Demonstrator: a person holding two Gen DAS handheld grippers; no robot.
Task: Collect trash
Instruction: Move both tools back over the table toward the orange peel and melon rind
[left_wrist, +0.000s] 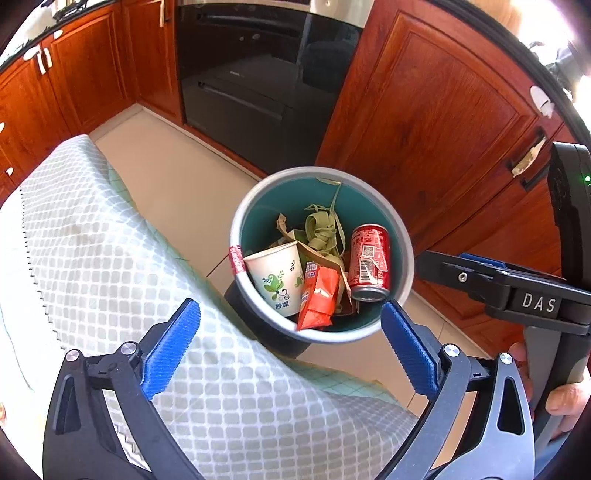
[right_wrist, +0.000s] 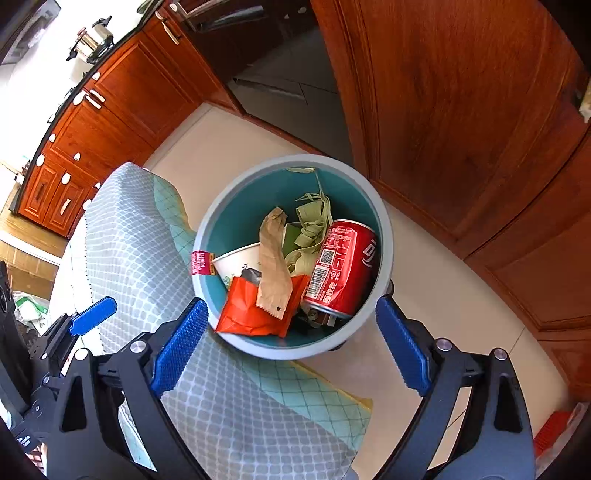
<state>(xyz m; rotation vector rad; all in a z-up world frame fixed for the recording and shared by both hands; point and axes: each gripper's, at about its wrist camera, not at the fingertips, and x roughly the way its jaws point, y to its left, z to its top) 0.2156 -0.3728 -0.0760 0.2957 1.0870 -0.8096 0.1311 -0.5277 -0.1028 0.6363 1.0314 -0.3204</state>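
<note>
Right now both of your grippers hang above the trash bin (left_wrist: 402, 236), each pointing steeply down at it. Your left gripper (left_wrist: 290, 350) has its blue pads (left_wrist: 173, 350) spread wide with nothing between them; from its camera the bin sits at about 12 o'clock, just beyond the fingertips. Your right gripper (right_wrist: 290, 347) is likewise spread wide and empty, with the bin straight ahead at 12 o'clock, its grey rim framed by the two pads.

Inside the teal-lined bin, in the right wrist view, a red soda can (right_wrist: 341, 267) lies at 3 o'clock, an orange snack wrapper (right_wrist: 243, 310) at 7 o'clock, a strip of brown paper (right_wrist: 271, 266) across the middle, a white paper cup (right_wrist: 232, 264) at 9 o'clock, and crumpled green leaf strips (right_wrist: 308, 230) at 12 o'clock.

A checked cloth-covered table (left_wrist: 110, 240) runs along the bin's 8 o'clock side. Red-brown wooden cabinets (left_wrist: 424, 110) stand behind the bin.
</note>
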